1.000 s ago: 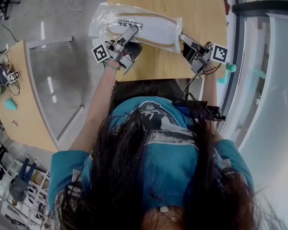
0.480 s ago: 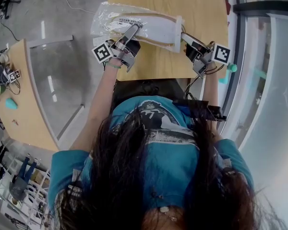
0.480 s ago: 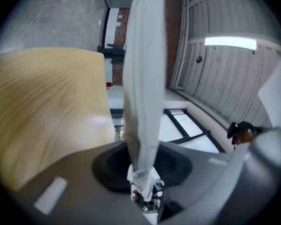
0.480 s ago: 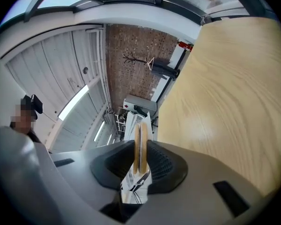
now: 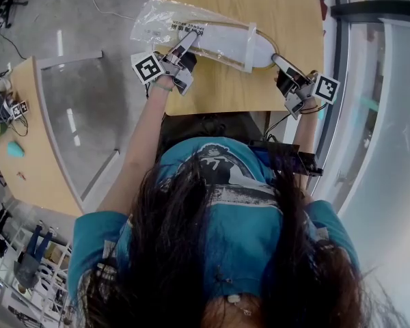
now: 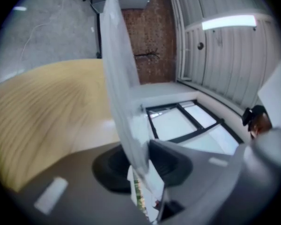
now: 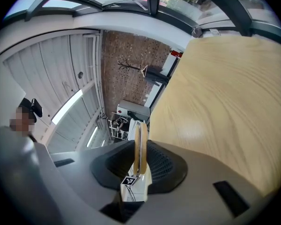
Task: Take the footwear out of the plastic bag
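A clear plastic bag [image 5: 154, 20] lies on the wooden table [image 5: 273, 2] with a pair of white slippers [image 5: 222, 38] inside. One slipper end [image 5: 263, 48] sticks out of the bag's right mouth. My right gripper [image 5: 277, 61] is shut on that end; in the right gripper view the slipper's thin tan-edged sole [image 7: 140, 142] stands pinched between the pads [image 7: 166, 165]. My left gripper [image 5: 189, 42] sits at the bag's near edge. In the left gripper view the bag film [image 6: 119, 78] runs up from between its jaws, which are opening slightly while still on it.
The table's near edge [image 5: 219, 111] is just below both grippers. A curved second table [image 5: 34, 149] with a teal object [image 5: 15, 147] stands at the left. Another teal object [image 5: 330, 96] and a window frame are at the right.
The right gripper has closed on the slipper end and moved right and toward me, drawing the slipper partly out of the bag's mouth. The left gripper shifted slightly away along the bag.
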Demonstrator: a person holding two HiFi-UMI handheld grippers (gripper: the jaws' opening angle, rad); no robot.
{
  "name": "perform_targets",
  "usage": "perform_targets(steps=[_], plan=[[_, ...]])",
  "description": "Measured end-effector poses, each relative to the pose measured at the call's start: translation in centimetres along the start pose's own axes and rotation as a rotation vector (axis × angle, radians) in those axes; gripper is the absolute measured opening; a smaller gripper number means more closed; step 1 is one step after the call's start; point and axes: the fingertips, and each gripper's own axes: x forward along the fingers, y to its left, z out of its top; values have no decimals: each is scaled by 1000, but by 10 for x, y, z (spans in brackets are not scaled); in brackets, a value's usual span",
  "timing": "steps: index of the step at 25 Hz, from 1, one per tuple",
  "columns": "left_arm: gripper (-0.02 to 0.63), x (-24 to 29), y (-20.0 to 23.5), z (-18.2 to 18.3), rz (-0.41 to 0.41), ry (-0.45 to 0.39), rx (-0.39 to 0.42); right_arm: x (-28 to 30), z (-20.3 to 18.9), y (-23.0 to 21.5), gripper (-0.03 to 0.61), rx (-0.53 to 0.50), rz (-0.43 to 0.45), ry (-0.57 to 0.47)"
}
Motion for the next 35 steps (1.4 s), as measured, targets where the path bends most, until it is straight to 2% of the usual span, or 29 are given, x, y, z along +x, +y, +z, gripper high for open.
perform_targets(steps=[3,8,13,18,22,26,29,35], plan=[[94,2,9,11,51,-31,23,-15,5,-1,83,4,-23,-33],[2,17,23,18,179,-92,81,-58,19,-8,80,0,-75,-119],[0,23,43,23,303,-103,122,-71,27,-9,75,1,-111,-170],[-2,7,62,33,432,-224,111,-97,31,-12,72,9,-150,-228],[-2,-5,76,41,511,-281,114,-111,35,-11,69,12,-180,-277],[-2,-3,83,40,525,-323,68,-124,50,5,67,4,-150,-343],[-2,6,82,35,513,-311,62,-122,63,29,66,-38,-117,-365],[-2,26,84,24,520,-287,35,-78,95,94,66,-138,46,-335]])
